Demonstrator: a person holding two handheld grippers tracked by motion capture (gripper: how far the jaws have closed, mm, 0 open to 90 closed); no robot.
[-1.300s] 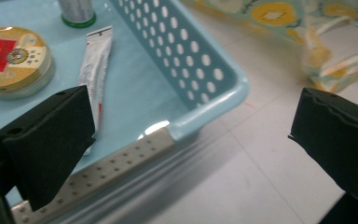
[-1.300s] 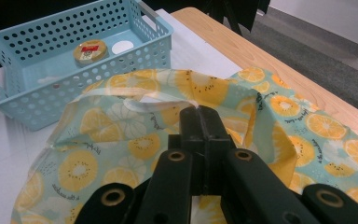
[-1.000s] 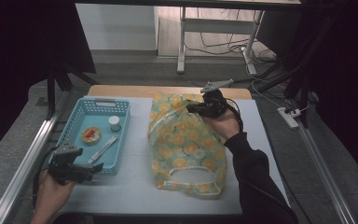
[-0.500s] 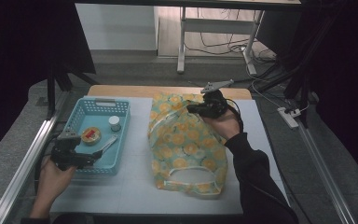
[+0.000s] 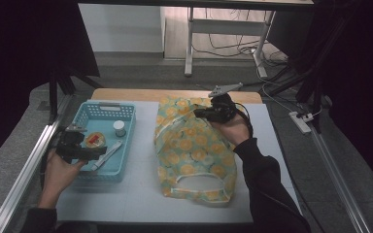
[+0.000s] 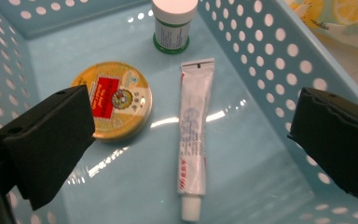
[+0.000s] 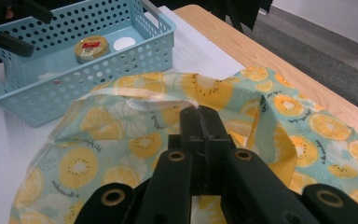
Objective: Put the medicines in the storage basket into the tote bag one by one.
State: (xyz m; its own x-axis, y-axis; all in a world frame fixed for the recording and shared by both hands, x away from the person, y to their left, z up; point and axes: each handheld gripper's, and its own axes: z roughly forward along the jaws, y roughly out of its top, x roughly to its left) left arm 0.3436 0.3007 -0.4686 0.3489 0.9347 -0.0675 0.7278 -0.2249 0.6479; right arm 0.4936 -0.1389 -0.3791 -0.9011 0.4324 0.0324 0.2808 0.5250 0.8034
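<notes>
Left hand-held gripper (image 6: pixel 191 140) spread wide over tube (image 6: pixel 193 135) lying in blue basket (image 6: pixel 279 60). Right hand-held gripper (image 7: pixel 200 116) clamped on bag (image 7: pixel 121 140) rim. Risk: jaws straddle the nearby tin (image 6: pixel 116 105); bag rim slips, mouth collapses.

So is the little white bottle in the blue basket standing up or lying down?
Standing up. The little white bottle rests on its base in the blue basket, cap on top, while the tube beside it lies flat.
</notes>
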